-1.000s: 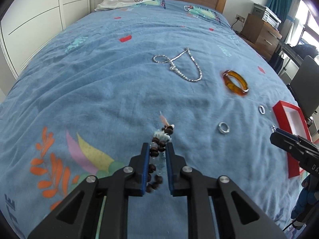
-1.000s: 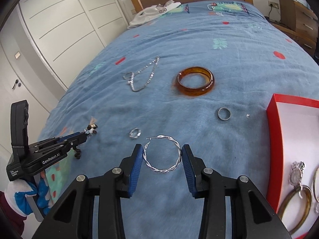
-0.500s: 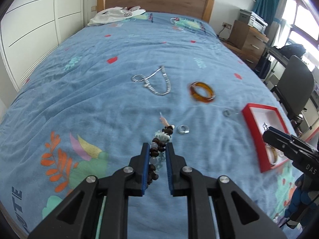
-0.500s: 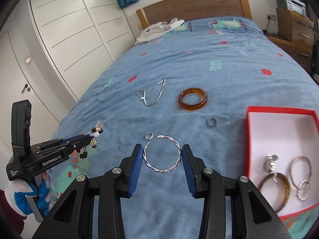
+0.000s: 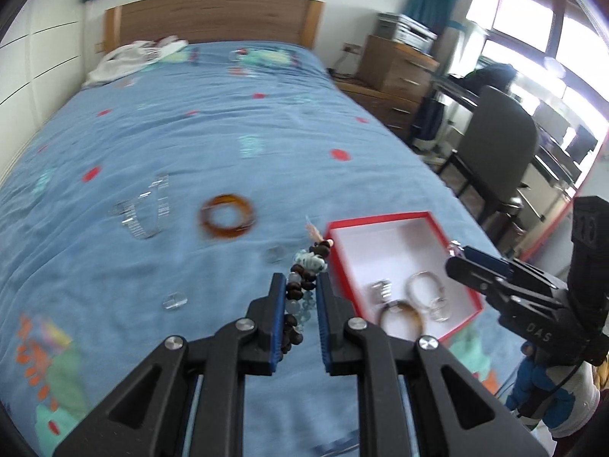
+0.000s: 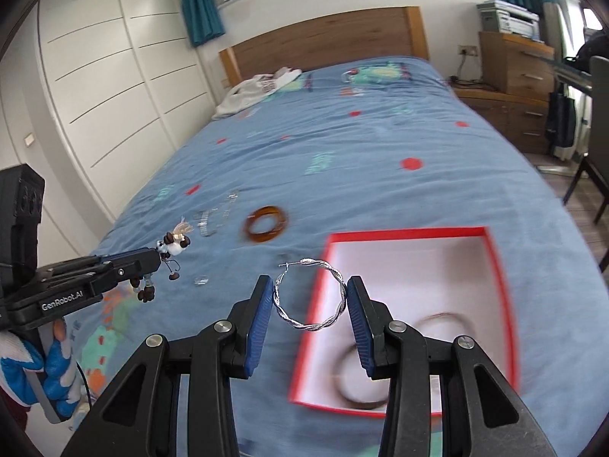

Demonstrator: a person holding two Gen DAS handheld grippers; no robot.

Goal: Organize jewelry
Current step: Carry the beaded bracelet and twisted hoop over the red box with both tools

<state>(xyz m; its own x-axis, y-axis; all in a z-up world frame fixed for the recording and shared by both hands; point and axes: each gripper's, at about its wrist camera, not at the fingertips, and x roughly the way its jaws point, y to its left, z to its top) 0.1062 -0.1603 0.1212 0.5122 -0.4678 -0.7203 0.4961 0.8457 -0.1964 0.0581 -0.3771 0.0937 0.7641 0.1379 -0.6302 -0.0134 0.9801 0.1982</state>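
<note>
The left tongs [image 5: 300, 297] are squeezed narrow on a bead bracelet [image 5: 302, 285]. The beads are brown and pale, strung on a cord, so I think it is light and floppy. It sags and dangles below the tongs, as the right camera shows. A soft thing like this is best held in the middle of the bunch, so no loop slips out. Its tassel end pokes out past the tips.

Ahead of the left tongs and a bit to the right sits the red box [image 5: 342, 266], with a few rings and bangles already inside. To the left of these tongs, farther out on the blue bedspread [image 5: 190, 133], lie a silver chain [image 5: 142, 213] and an amber bangle [image 5: 227, 218]. Two small rings [image 5: 174, 301] lie closer in.

The right tongs [image 6: 310, 297] are held partly wide, pressing on both sides of a twisted silver hoop [image 6: 310, 297]. The hoop is thin, stiff and shiny, so I think it is light and could slip or bend. Holding it across its widest part looks right. The red box is just ahead and below, to the right of these tongs.
</note>
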